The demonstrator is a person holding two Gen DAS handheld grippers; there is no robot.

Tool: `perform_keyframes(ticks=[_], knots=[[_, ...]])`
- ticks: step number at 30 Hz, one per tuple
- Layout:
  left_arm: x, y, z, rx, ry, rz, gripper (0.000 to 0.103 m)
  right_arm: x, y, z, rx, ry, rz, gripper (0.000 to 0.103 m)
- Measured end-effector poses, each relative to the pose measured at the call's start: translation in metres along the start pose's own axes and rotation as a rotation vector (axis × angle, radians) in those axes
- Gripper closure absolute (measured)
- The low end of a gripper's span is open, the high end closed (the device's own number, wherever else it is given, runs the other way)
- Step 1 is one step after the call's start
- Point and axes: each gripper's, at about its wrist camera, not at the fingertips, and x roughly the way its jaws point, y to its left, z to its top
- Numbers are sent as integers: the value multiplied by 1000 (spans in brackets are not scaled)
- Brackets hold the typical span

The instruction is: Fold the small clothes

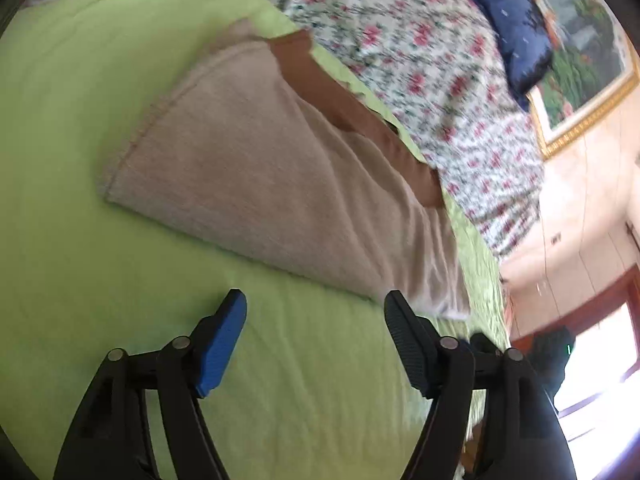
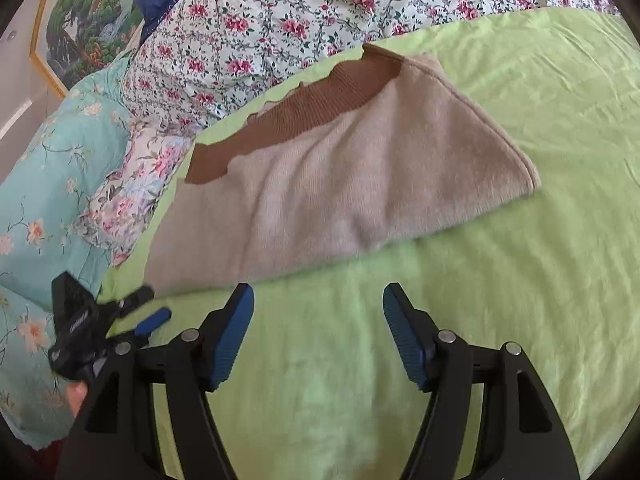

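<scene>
1. Both grippers hang with their jaws spread wide and nothing between them: the left gripper [image 1: 316,300] over bare green sheet, the right gripper [image 2: 318,294] likewise.
2. Just ahead of each set of fingertips lies the one beige garment [image 2: 340,188], flat on the green sheet [image 2: 520,280], with its brown ribbed band [image 2: 296,112] along the far edge, away from both tools.
3. From the right wrist view, the left gripper [image 2: 132,312] sits off to the left by the garment's near left end.
4. Risk, as I judge it: the knit looks soft and seems to be doubled over, so a pinch at the near edge may catch only the top layer and pull the fold apart.
5. Another risk: jaws closing low could grab the sheet along with the garment and drag both.
6. The left wrist view is blurred, so its aim at the corner is hard to judge.
7. Count: two grippers, one garment, one green sheet, one floral quilt [image 2: 320,8] beyond it, one framed picture [image 2: 80,20] on the wall.
</scene>
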Motion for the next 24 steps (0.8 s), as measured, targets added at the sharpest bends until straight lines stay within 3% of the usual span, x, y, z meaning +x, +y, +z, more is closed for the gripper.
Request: perform_keyframes(ticks=[12,15,16,18,20,24], knots=[[14,32,61,-113,-143,117,31,5,2,20,-23,-1,40,34],[18,32,76,-111,-181,160,46,11,2,35,-36,-8,57,32],[20,29,80,-93,-185,170,65,12,2,41,-38,-11,65,32],[24,18,87,-41,-175,155,91,14,0,52,-45,-16,75,32],[21,-7,89,42,-201,151,92,17,-2,66,-50,-17,95,32],[26,-67,88,205,-191,68,95,26,-11,98,-19,6,162,31]])
